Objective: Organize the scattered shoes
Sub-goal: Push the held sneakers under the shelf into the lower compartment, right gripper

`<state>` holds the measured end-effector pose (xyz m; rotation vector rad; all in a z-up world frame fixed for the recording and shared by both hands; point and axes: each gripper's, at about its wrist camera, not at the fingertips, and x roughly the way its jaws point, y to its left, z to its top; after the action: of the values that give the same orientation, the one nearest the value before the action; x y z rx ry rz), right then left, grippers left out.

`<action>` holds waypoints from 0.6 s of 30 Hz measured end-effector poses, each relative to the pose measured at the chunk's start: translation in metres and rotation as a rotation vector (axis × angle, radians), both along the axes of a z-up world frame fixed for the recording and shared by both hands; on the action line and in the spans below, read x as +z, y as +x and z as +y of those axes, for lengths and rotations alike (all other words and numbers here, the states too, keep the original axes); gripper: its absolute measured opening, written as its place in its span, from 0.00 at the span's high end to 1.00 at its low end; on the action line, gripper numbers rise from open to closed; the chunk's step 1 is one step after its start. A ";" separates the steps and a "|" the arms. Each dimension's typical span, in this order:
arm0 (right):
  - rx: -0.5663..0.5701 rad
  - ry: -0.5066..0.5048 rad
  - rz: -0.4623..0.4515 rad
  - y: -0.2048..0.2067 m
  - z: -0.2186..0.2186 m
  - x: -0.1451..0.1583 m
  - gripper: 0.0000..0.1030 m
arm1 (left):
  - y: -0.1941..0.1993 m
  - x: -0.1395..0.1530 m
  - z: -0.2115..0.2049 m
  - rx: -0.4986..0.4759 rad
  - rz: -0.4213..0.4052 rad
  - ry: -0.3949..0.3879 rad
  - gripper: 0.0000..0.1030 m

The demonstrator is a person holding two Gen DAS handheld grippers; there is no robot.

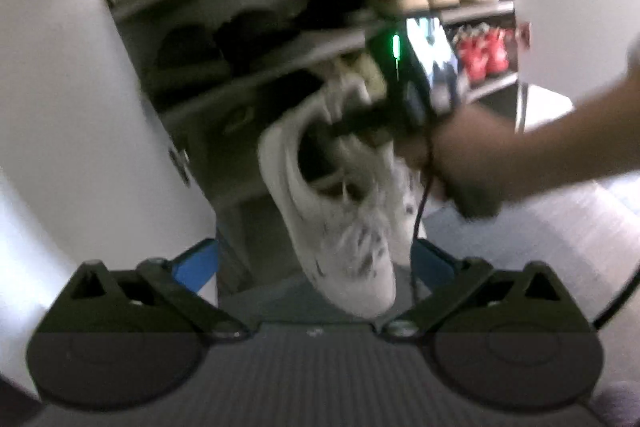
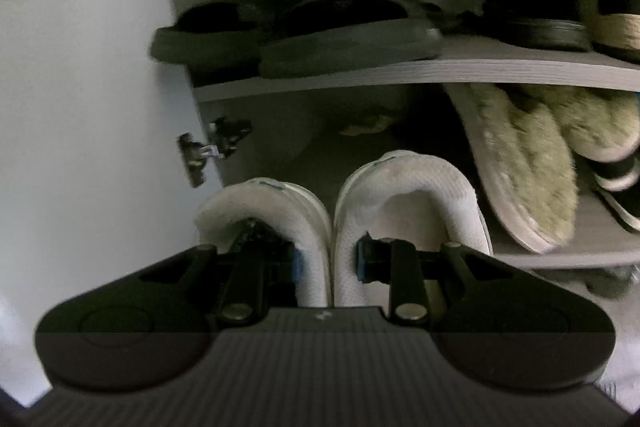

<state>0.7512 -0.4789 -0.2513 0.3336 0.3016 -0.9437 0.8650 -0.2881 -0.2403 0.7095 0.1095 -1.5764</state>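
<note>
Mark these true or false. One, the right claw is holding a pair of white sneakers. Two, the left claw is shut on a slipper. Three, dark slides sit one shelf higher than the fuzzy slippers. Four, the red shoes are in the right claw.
1. True. The right claw pinches the white sneakers together, one finger inside each.
2. False. The left claw is open and grips nothing.
3. True. The dark slides rest on the shelf above the fuzzy slippers.
4. False. The red shoes sit in the cabinet, off to the right in the left wrist view.
</note>
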 end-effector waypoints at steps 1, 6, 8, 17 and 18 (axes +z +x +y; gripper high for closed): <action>0.035 -0.049 -0.008 0.002 0.004 -0.007 0.73 | 0.000 -0.017 -0.001 0.023 -0.007 -0.044 0.02; 0.077 -0.156 -0.023 0.018 0.005 -0.019 0.73 | 0.003 -0.089 -0.023 0.111 -0.004 -0.121 0.02; 0.073 -0.180 -0.037 0.028 0.000 -0.026 0.73 | 0.010 -0.109 -0.035 0.124 0.028 -0.114 0.01; 0.114 -0.272 -0.020 0.072 -0.033 -0.045 0.73 | 0.008 -0.160 -0.077 0.079 -0.018 -0.246 0.00; 0.091 -0.303 -0.028 0.077 -0.035 -0.048 0.74 | 0.008 -0.166 -0.084 0.098 -0.017 -0.243 0.00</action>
<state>0.8286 -0.5143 -0.2992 0.0543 0.1439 -0.8791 0.8727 -0.3718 -0.4063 0.5189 -0.0585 -1.4596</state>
